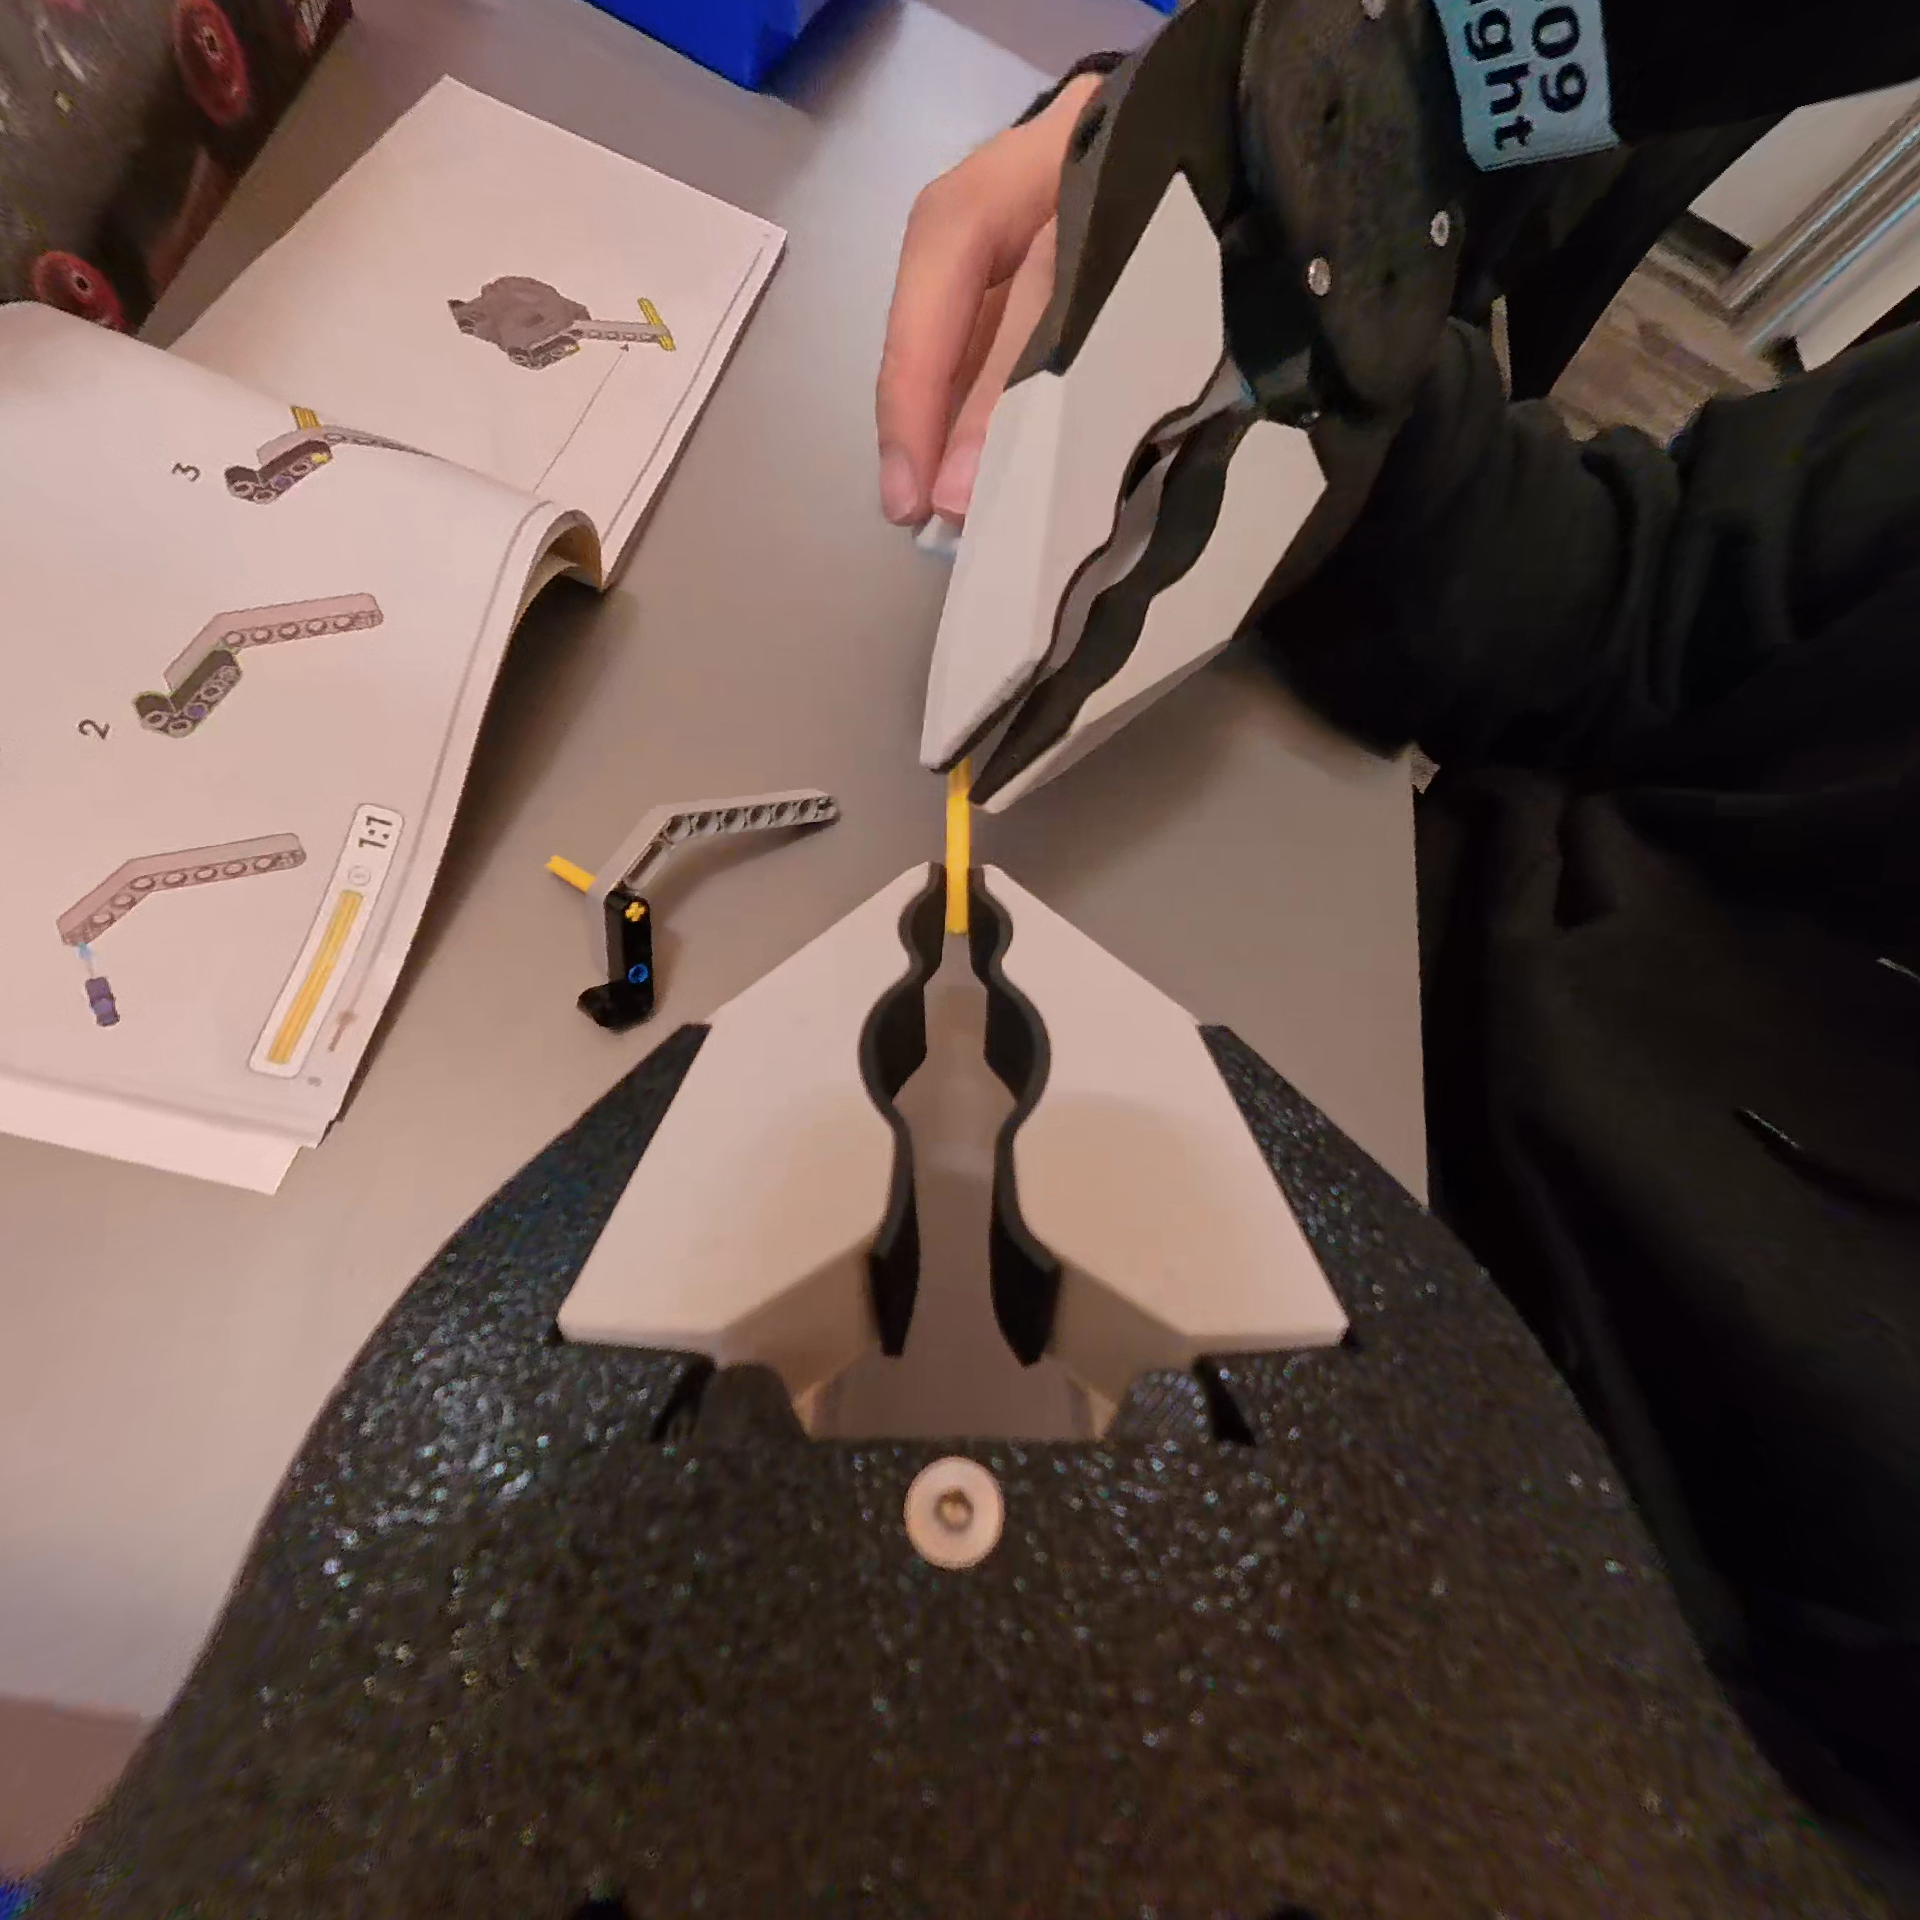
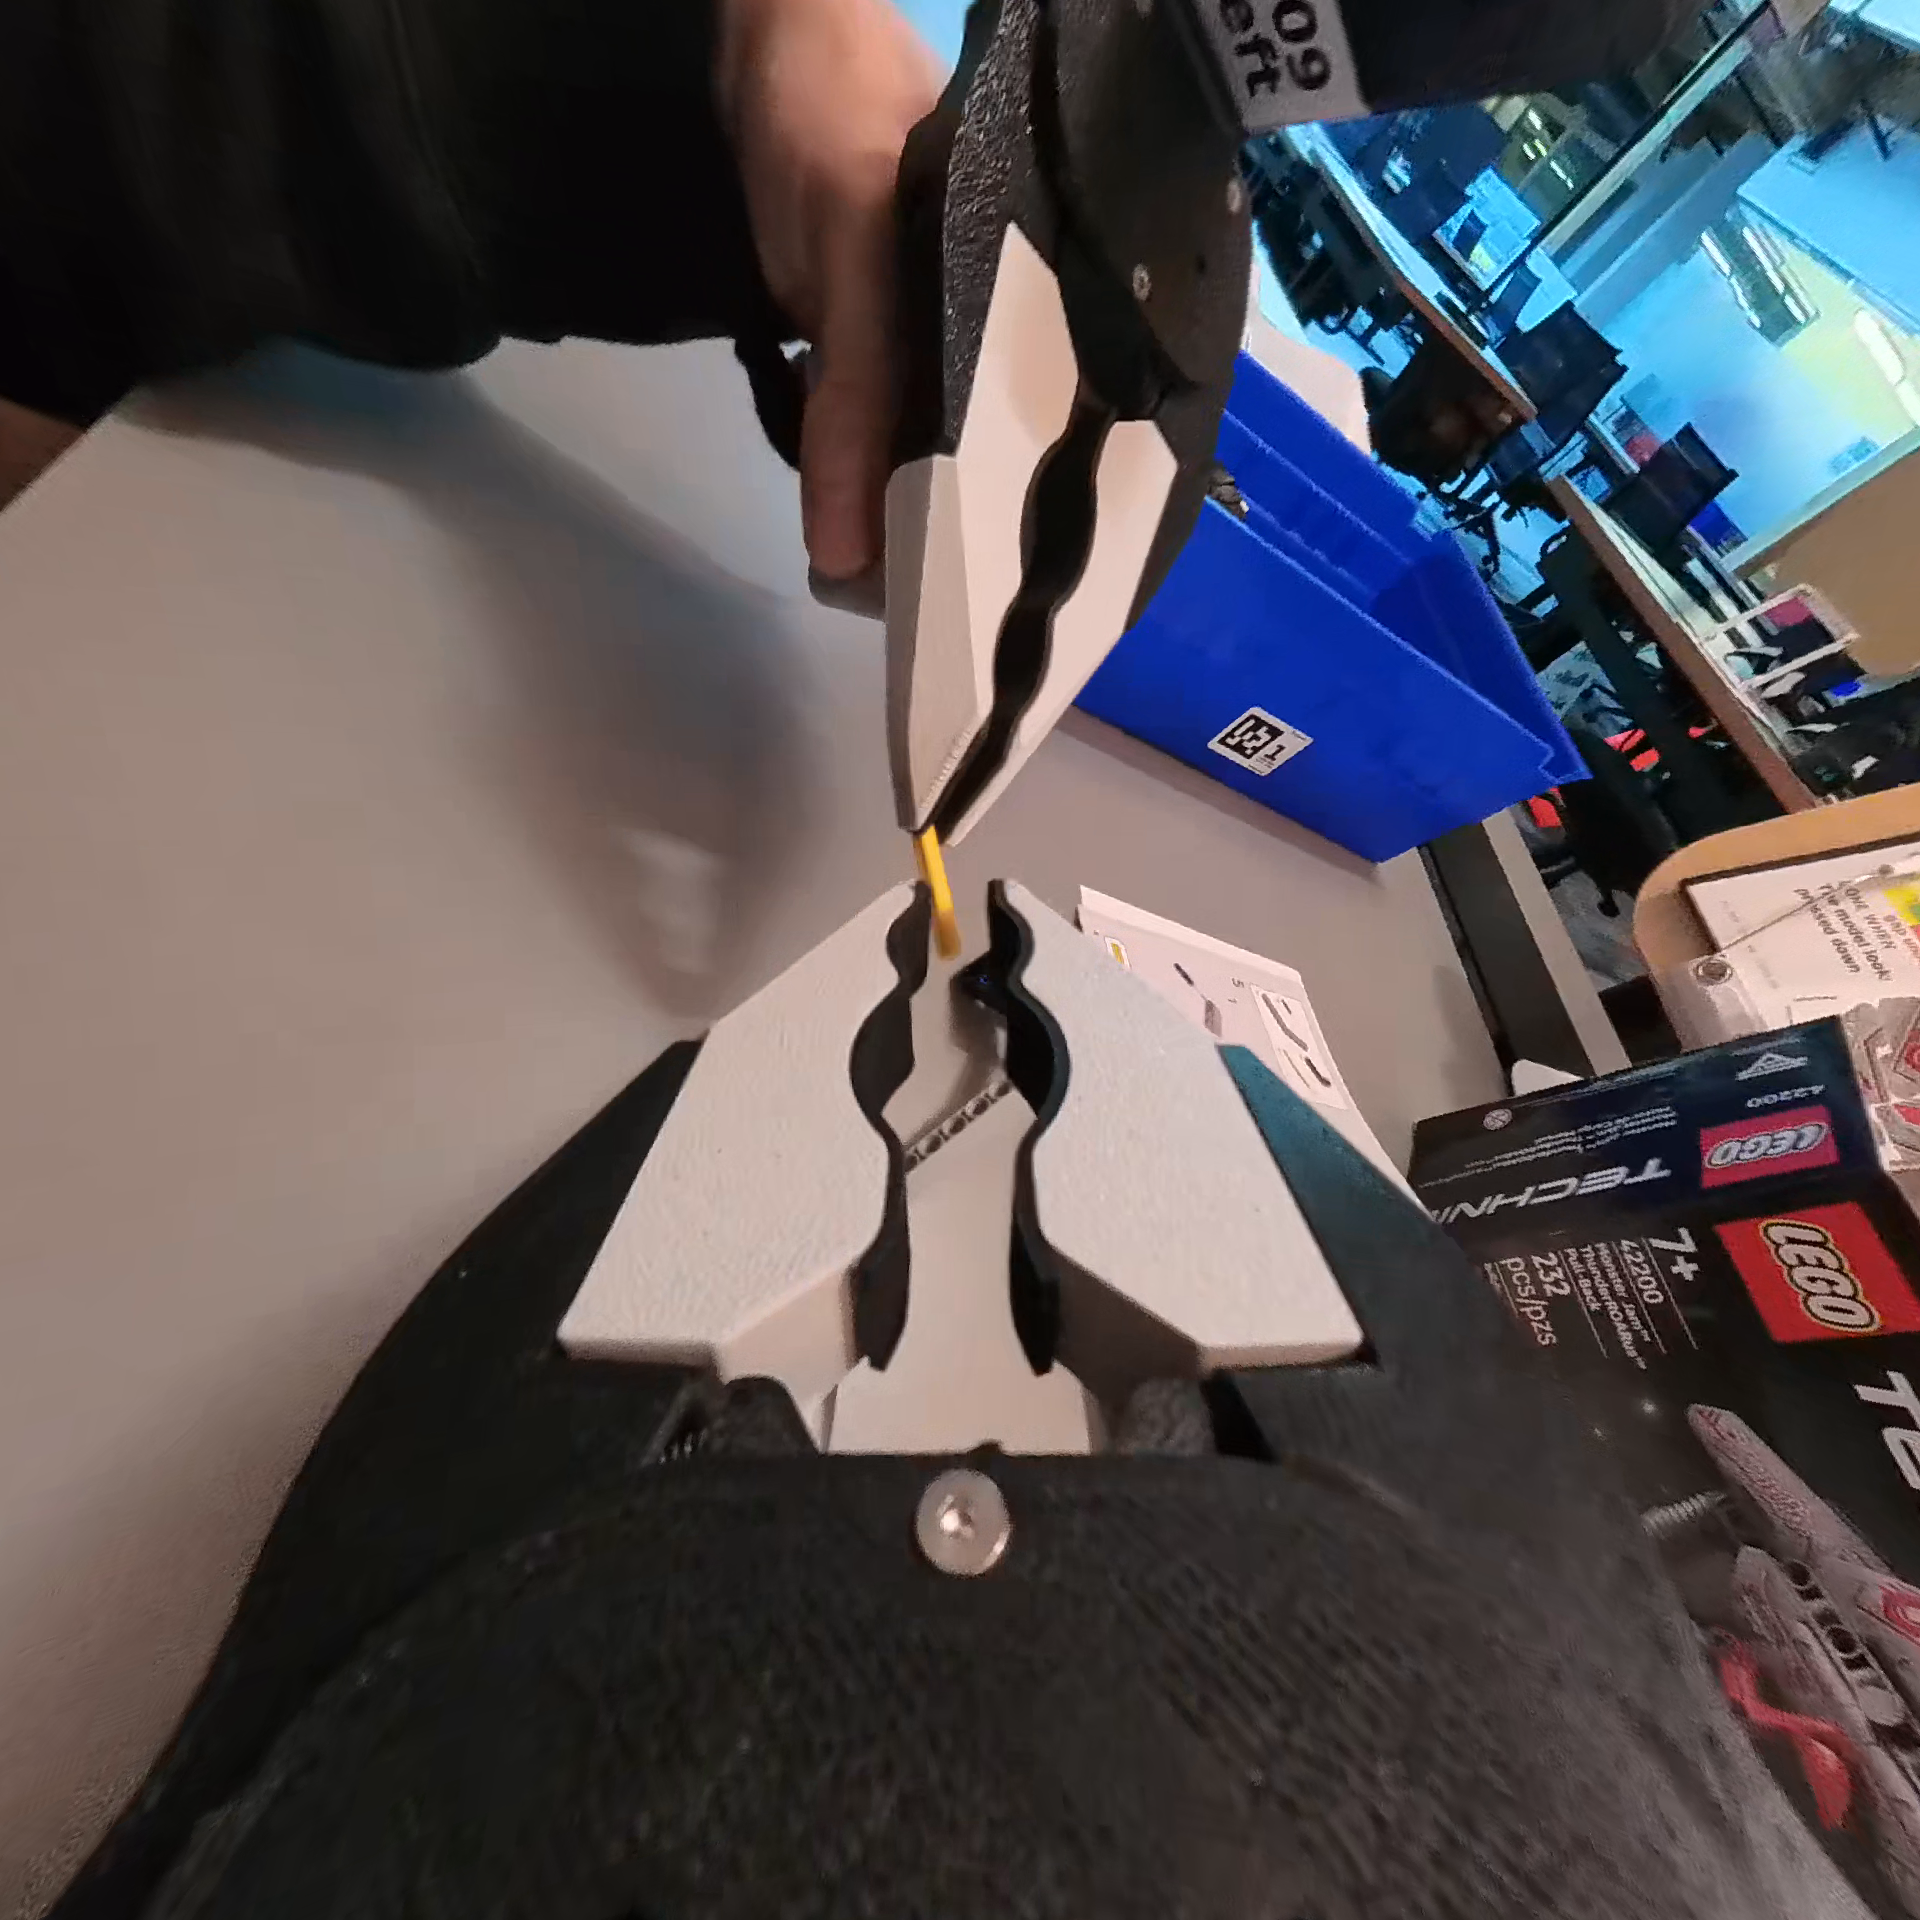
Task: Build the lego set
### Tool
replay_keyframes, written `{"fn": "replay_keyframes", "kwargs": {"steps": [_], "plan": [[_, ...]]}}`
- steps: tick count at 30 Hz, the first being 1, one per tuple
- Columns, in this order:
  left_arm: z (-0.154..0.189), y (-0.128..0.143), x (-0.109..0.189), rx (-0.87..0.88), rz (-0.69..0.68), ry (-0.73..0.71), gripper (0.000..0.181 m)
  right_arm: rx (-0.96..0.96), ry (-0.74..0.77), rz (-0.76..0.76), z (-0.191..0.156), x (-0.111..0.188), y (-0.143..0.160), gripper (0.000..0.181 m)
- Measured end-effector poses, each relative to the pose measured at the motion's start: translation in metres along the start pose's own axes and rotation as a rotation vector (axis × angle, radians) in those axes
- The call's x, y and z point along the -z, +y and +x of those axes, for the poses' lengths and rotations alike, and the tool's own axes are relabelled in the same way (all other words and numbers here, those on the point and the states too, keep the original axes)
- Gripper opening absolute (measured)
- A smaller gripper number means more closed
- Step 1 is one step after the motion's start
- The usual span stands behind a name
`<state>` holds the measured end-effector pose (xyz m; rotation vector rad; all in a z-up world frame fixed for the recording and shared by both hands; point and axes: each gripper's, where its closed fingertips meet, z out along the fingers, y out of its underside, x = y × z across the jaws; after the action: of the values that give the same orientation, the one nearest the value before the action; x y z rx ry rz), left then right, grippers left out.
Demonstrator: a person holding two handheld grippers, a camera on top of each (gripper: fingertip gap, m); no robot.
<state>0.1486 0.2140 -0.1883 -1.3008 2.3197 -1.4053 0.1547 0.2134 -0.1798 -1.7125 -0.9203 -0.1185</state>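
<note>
The yellow axle spans the gap between my two grippers above the table: my left gripper is clamped on one end, while my right gripper, at twelve o'clock from it, touches the other end, though in its own view its tips look slightly parted around the axle. At nine o'clock lies the grey-and-black beam assembly, and beyond it, toward ten, the open instruction booklet.

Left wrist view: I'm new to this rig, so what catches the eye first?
A yellow axle bridges the two gripper tips mid-frame, with the left gripper below and the right gripper above. Left of them on the grey table lie a half-built grey-and-black assembly and the open instruction booklet.
</note>
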Motion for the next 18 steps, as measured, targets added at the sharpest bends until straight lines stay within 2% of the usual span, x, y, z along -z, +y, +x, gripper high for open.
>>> {"fn": "replay_keyframes", "kwargs": {"steps": [3, 7, 18], "plan": [[0.000, -0.003, 0.001, 0.012, 0.024, 0.011, 0.001, 0.027, -0.011, -0.049, -0.004, -0.001, 0.010, 0.017], [0.002, -0.002, 0.000, 0.000, 0.011, 0.017, 0.001, 0.069, 0.009, -0.040, -0.003, -0.003, 0.007, 0.003], [-0.004, 0.003, -0.001, -0.033, -0.002, -0.027, 0.002, 0.146, 0.029, -0.099, -0.005, -0.009, 0.015, 0.001]]}}
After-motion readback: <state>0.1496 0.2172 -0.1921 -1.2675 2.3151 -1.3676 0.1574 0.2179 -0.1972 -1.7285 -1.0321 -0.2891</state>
